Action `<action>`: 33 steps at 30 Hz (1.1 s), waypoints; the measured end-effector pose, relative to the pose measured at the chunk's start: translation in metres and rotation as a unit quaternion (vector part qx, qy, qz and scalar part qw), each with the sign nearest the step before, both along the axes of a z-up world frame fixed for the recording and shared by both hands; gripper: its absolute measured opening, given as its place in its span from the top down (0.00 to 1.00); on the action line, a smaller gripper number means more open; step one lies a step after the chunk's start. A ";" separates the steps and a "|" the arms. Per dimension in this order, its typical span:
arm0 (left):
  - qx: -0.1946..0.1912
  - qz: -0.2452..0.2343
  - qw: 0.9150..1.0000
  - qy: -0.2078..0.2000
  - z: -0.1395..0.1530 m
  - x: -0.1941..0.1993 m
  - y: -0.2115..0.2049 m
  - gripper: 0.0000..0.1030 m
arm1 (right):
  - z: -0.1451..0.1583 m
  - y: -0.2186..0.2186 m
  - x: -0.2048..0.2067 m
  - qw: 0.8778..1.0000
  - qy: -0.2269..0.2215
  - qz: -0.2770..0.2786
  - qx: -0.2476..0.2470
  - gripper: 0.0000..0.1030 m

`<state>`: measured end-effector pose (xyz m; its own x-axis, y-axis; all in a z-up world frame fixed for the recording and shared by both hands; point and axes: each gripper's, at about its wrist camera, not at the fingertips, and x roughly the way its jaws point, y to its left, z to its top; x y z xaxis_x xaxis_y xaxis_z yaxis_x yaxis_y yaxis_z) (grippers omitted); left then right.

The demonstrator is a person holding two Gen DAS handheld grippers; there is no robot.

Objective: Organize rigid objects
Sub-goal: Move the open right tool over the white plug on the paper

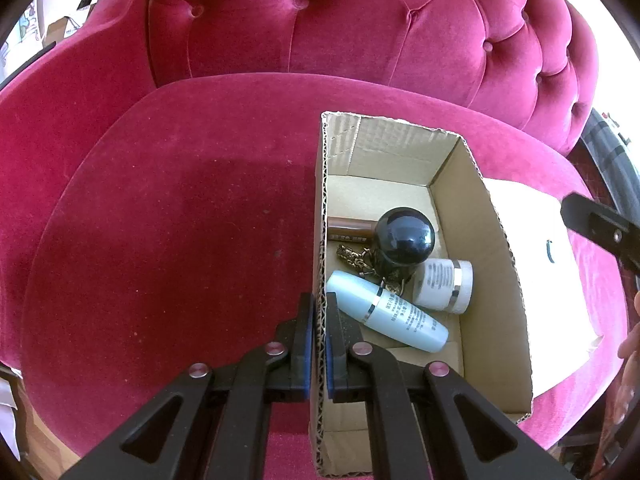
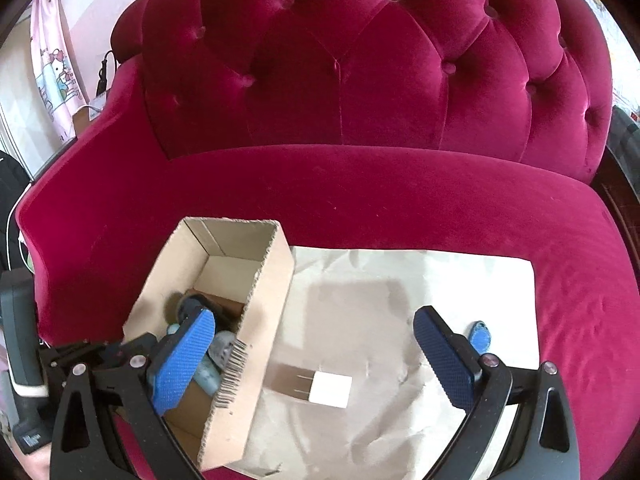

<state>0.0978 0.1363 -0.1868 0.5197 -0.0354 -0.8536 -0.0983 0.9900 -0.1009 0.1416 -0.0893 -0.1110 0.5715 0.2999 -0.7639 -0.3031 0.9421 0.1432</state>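
Several items already lie in the cardboard box (image 1: pixel 472 216) on the sofa (image 1: pixel 180 220): a pale blue bottle (image 1: pixel 388 312), its long axis from 10 to 4 o'clock, a white jar (image 1: pixel 444 286) and a black round-capped bottle (image 1: pixel 404 240). The left gripper (image 1: pixel 319 344) has its jaws clenched on the box wall. The right gripper (image 2: pixel 316 360) has its jaws spread wide above the paper sheet (image 2: pixel 400 280), where a white plug (image 2: pixel 330 390) with prongs toward 9 o'clock and a small blue object (image 2: pixel 479 336) wait, so I judge the task nearly done.
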 end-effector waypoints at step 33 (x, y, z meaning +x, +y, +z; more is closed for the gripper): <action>0.006 0.001 1.000 0.000 0.000 -0.001 0.000 0.96 | -0.058 -0.017 -0.007 0.997 0.054 0.009 -0.053 0.01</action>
<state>0.0972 0.1364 -0.1872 0.5202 -0.0244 -0.8537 -0.1004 0.9909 -0.0895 0.1350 -0.1067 -0.1689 0.4797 0.2246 -0.8482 -0.3087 0.9481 0.0764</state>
